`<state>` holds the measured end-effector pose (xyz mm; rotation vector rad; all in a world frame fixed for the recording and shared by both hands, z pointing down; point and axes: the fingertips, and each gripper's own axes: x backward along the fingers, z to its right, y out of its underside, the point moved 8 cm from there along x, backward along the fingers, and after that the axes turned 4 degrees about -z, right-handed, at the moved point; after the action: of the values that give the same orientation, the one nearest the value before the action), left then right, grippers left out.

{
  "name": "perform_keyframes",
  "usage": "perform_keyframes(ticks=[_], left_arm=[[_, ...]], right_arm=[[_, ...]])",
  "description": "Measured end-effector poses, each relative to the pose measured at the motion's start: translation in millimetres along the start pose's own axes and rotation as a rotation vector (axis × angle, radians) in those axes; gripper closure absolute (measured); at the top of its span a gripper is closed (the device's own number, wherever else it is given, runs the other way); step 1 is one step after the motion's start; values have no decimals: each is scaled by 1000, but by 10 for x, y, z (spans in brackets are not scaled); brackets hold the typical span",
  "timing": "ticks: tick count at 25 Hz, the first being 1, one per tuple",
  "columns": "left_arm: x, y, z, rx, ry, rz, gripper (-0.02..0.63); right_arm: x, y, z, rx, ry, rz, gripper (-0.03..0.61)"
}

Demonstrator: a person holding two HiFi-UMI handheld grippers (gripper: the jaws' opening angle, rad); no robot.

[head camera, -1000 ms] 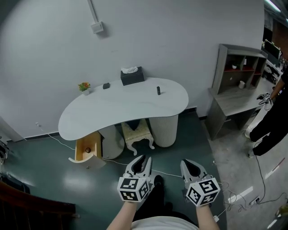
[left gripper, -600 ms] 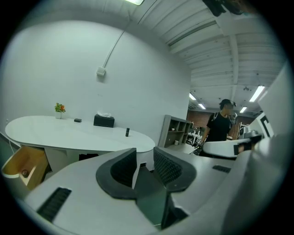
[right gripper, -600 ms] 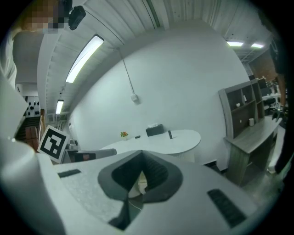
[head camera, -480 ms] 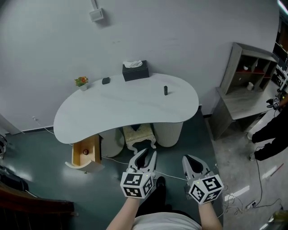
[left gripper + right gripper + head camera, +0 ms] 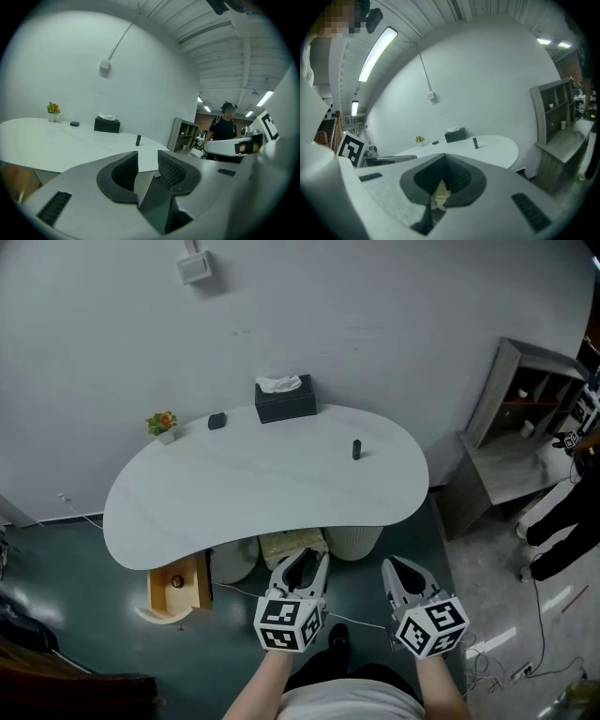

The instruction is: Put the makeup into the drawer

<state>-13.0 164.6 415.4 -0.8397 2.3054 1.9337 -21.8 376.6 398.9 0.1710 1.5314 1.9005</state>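
Observation:
A small dark makeup tube [image 5: 357,449] stands upright on the white curved table [image 5: 234,502], right of centre; it also shows as the tube [image 5: 138,140] and the tube [image 5: 475,143]. A flat black compact [image 5: 217,421] lies at the table's back left. Under the table's left end a wooden drawer [image 5: 200,582] stands pulled out, with a small round thing [image 5: 175,581] in it. My left gripper [image 5: 305,564] hovers short of the table's near edge; its jaws are opening, with nothing between them [image 5: 147,161]. My right gripper [image 5: 401,570] is beside it, shut and empty [image 5: 442,159].
A black tissue box [image 5: 286,397] and a small potted plant [image 5: 162,423] stand along the table's back. A cream stool [image 5: 292,545] and ribbed white pedestals are under the table. A grey shelf unit [image 5: 525,418] and a person in black [image 5: 562,512] are at the right. Cables lie on the floor.
Both grippers have moved forward toward the table, which now sits closer and lower in the head view. The drawer is partly tucked under the table's edge in that view.

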Motion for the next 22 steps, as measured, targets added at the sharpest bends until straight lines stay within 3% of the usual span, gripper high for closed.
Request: perform_keyframes(ticks=[11, 22], left_arm=[[-491, -255, -186, -21, 25, -11, 480], [-1156, -347, -202, -43, 25, -62, 445]], right_arm=[[-364, -172, 178, -16, 32, -6, 577], [-653, -427, 682, -29, 40, 18, 577]])
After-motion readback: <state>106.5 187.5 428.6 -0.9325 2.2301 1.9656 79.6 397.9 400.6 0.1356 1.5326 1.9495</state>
